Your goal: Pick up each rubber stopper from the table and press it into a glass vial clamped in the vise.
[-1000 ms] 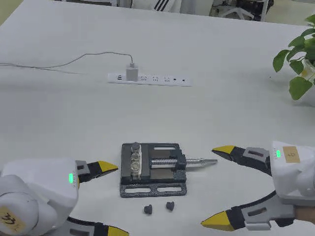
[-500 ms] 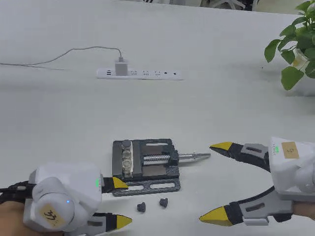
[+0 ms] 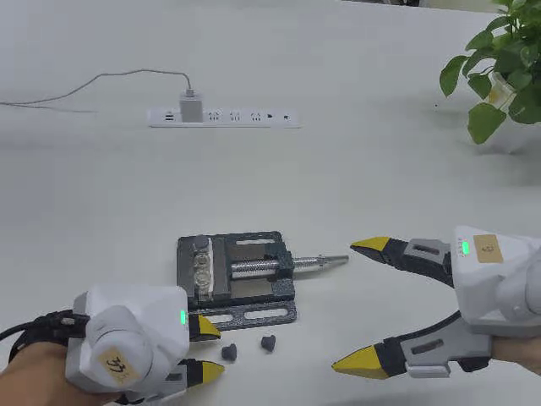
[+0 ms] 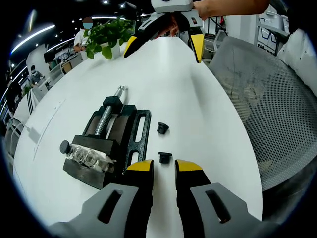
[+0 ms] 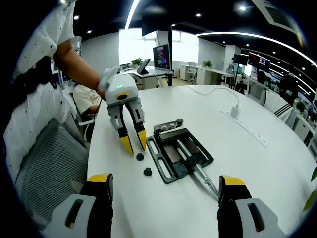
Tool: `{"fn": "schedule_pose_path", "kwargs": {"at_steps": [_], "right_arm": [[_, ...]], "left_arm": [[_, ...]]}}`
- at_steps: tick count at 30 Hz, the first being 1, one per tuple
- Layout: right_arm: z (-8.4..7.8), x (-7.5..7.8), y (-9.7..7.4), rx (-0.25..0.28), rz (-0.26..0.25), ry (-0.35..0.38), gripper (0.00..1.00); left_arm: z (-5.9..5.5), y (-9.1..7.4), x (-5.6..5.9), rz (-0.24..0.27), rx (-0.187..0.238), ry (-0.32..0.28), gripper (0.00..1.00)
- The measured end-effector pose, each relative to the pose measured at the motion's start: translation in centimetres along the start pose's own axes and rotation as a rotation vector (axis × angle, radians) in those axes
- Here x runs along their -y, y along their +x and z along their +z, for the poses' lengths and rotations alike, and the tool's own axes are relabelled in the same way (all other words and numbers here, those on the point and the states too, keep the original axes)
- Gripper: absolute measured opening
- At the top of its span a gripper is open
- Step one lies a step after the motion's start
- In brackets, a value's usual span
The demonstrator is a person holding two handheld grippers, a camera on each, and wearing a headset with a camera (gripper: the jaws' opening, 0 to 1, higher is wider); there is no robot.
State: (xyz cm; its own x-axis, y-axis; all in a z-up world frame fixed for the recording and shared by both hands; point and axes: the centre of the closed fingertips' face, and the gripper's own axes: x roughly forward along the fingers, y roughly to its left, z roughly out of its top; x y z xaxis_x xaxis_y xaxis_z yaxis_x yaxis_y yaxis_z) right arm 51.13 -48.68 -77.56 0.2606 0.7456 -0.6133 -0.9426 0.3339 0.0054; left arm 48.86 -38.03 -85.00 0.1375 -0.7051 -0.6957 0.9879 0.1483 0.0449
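Black rubber stopper (image 3: 228, 351) lies on the worktop (image 3: 355, 169) just ahead of the left gripper (image 3: 211, 348), jaws narrowly parted, empty. A second stopper (image 3: 268, 343) sits beside it, near the vise (image 3: 245, 315) clamping vials (image 3: 203, 272), one seemingly capped. The right gripper (image 3: 351, 304) gapes wide, empty.

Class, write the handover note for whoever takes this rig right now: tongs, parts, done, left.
Left tongs: open narrowly, empty, tips just short of the nearer rubber stopper.
Right tongs: wide open, empty, right of the vise.
Second stopper lies beside the first, on the table.
Done: one end vial looks capped.
Left: both loose stoppers into the open vials.
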Motion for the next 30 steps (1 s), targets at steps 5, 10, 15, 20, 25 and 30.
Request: {"fn": "schedule_pose_path", "kwargs": {"at_steps": [5,10,15,20,25,30], "right_arm": [[-0.2,0.0,-0.1,-0.003,-0.001,0.004,0.86],[-0.3,0.3,-0.3,-0.007,-0.008,0.007,0.85],[-0.3,0.3,-0.3,-0.005,-0.009,0.010,0.86],[-0.3,0.3,-0.2,-0.003,-0.010,0.016,0.86],[-0.3,0.2,-0.2,-0.005,-0.010,0.016,0.85],[-0.2,0.2,-0.3,-0.005,-0.012,0.015,0.85]], "left_arm": [[-0.1,0.5,-0.1,-0.005,-0.007,0.002,0.10],[-0.4,1.0,0.0,-0.015,-0.021,0.012,0.09],[-0.4,1.0,0.0,-0.016,-0.022,0.013,0.07],[-0.6,1.1,0.0,-0.017,-0.029,0.012,0.05],[-0.6,1.1,0.1,-0.017,-0.029,0.013,0.05],[-0.5,1.1,0.2,-0.015,-0.026,0.013,0.05]]}}
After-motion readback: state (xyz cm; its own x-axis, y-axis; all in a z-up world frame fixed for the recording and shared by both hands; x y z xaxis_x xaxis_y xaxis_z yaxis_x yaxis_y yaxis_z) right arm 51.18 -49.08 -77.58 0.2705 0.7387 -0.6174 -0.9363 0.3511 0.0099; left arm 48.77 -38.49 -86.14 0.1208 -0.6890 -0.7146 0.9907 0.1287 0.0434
